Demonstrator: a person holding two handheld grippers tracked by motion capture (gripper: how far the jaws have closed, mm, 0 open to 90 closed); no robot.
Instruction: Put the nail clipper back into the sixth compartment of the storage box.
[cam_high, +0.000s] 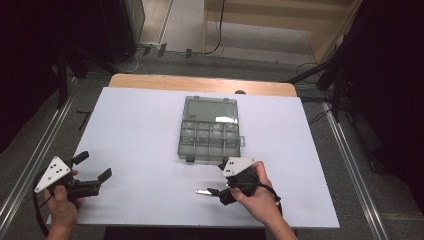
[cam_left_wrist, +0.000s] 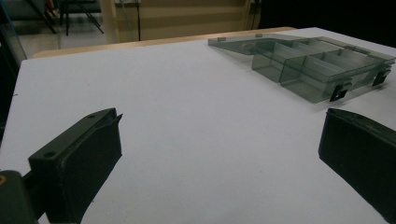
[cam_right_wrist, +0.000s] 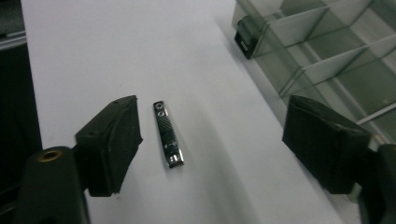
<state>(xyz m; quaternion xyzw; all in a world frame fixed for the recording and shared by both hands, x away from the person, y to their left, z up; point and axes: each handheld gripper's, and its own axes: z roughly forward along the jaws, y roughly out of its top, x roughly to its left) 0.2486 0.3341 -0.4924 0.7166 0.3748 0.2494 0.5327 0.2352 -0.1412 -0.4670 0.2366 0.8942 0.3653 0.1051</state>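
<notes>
Right gripper sits near the table's front edge, just in front of the compartment box; its jaws stand apart with nothing pinched. The nail clipper lies flat on the white sheet, between the two jaws in the right gripper view but much closer to the left-hand one; a thin strip of sheet shows between that jaw and the clipper, so no contact; the other jaw is well clear of it. In the high view the clipper pokes out to the left of the right gripper, only its bright end visible; the rest is hidden under the gripper. The box is a smoky clear plastic organiser, lid folded open away from the person, two rows of small compartments; contents probably none, but the tint and glare make that hard to confirm. Its front wall carries two dark latches; one latch shows at the top of the right gripper view, beyond the clipper. Left gripper is at the table's left front corner, well apart from box and clipper; jaws spread wide, bare sheet between them; the box is off to the upper right in its view.
</notes>
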